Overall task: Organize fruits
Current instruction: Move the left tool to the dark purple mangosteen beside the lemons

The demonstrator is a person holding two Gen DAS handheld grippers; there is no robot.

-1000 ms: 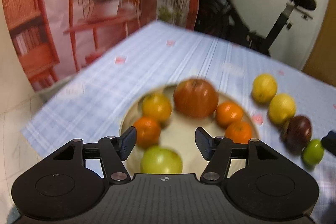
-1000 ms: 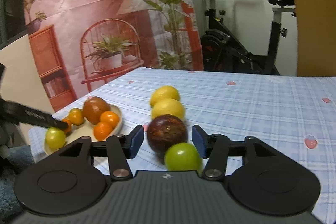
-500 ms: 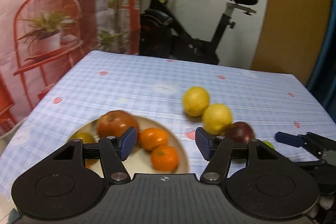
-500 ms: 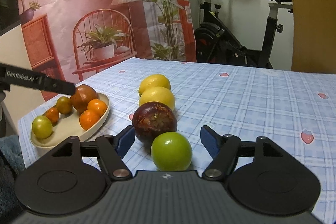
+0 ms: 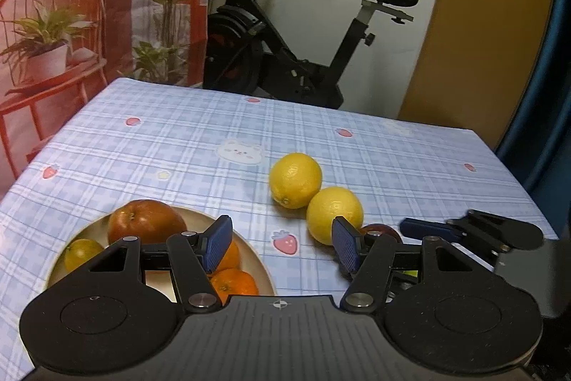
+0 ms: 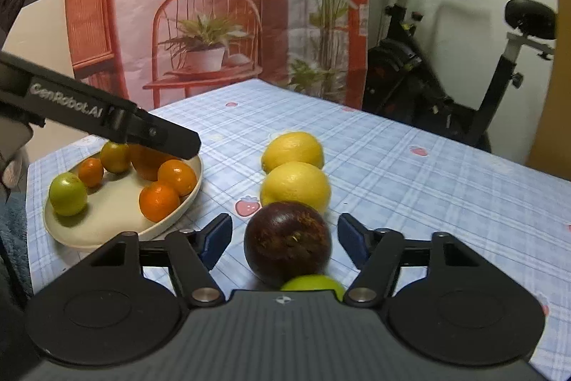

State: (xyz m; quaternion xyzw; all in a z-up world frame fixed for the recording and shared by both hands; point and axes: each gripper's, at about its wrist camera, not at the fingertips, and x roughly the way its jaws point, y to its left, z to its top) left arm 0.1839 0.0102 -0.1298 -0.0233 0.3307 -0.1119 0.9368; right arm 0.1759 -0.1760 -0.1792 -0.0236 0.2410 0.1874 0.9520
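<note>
The right gripper (image 6: 284, 234) is hovering with its jaws spread wide and empty around a dark purple fruit (image 6: 287, 243), a small green fruit (image 6: 314, 281) sitting just under its body, nearly hidden. Beyond the fingertips two lemons (image 6: 295, 185) are lining up in the same row, each touching the next. The left gripper (image 5: 282, 245) is also gaping and holding nothing, its left pad (image 5: 216, 242) hanging over the cream plate (image 6: 107, 224), where oranges (image 6: 159, 200), a reddish apple (image 5: 146, 220) and a green fruit (image 6: 67, 193) are resting. The purple fruit looks round, firm and rough-skinned, probably light, so it should be taking a squeeze across its widest middle without bruising, though it could roll against its neighbours. Bare plaid tablecloth (image 6: 446, 195) is stretching open to the right of the row and beyond it, while the plate's rim is sitting near on the left and the table's near edge lies close beneath both tools. The exercise bike (image 5: 303, 34) is standing well clear behind.
</note>
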